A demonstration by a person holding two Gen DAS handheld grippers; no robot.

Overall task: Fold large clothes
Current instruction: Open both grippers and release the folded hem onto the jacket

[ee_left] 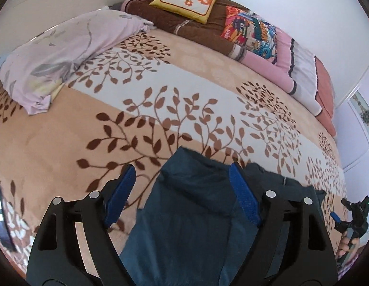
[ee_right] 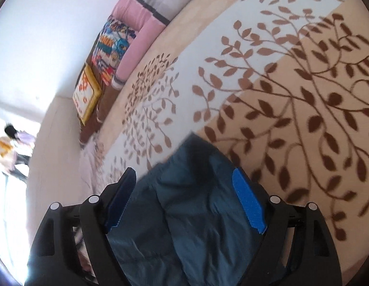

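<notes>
Bedspread (ee_left: 65,147) bears dark-blue garment (ee_left: 184,214) between spread claws.

Leaf-patterned bedspread (ee_left: 184,76); lilac pillow (ee_left: 65,54); folded quilts (ee_left: 208,28) against white wall (ee_left: 303,4)

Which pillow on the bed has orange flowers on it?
The small square yellow-edged cushion lying on the folded brown blanket. The big pale lilac pillow has only faint grey leaves, and the bright cartoon-print cushion shows pictures, not flowers.
</notes>
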